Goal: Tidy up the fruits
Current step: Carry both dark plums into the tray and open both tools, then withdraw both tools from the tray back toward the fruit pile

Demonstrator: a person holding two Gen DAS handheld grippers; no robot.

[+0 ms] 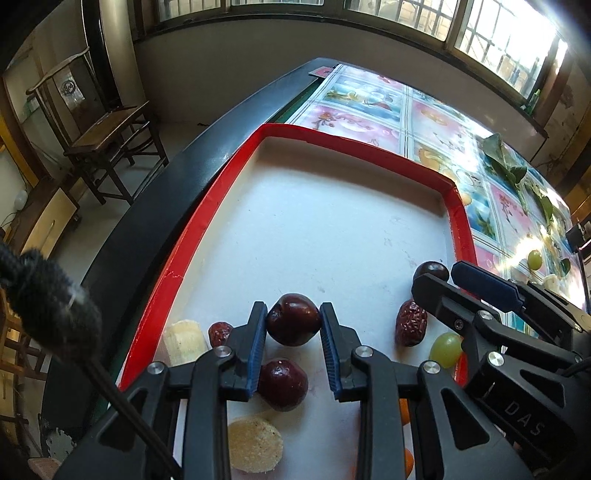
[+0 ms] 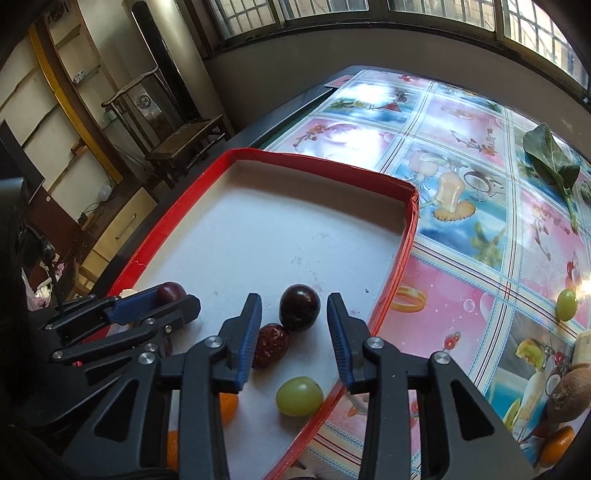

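Black linkage arms with blue rubber pads fill the bottom of each wrist view. Between the pads of the left gripper (image 1: pixel 293 320) sits a dark red round cherry (image 1: pixel 293 319), both pads touching its sides, so it looks gripped, though the fruit also seems to rest on the tray floor. A second dark cherry (image 1: pixel 283 384) lies just behind it, nearer the camera. The right gripper (image 2: pixel 294 322) stands with its jaws parted and nothing pinched: another dark cherry (image 2: pixel 299 307) sits free in the gap, clear of both pads, touching a wrinkled red jujube (image 2: pixel 270 345), with a pale green grape (image 2: pixel 299 396) nearer the rim. My guess is that like fruits are being grouped, cherries with cherries. All this lies in the near part of a shallow white tray with red cardboard walls (image 1: pixel 354 146), whose far half is bare; a peeled banana chunk (image 1: pixel 184 341) and a pale round slice (image 1: pixel 255 445) sit at its near left. Still outside the tray are a green grape (image 2: pixel 566 304), a brown kiwi (image 2: pixel 569 393) and an orange piece (image 2: pixel 557 445). These rest on a glossy floral tablecloth (image 2: pixel 461 236), where a green leaf (image 2: pixel 552 162) also lies. Beyond the table stand a dark wooden chair (image 1: pixel 107 147) and barred windows (image 1: pixel 491 33).
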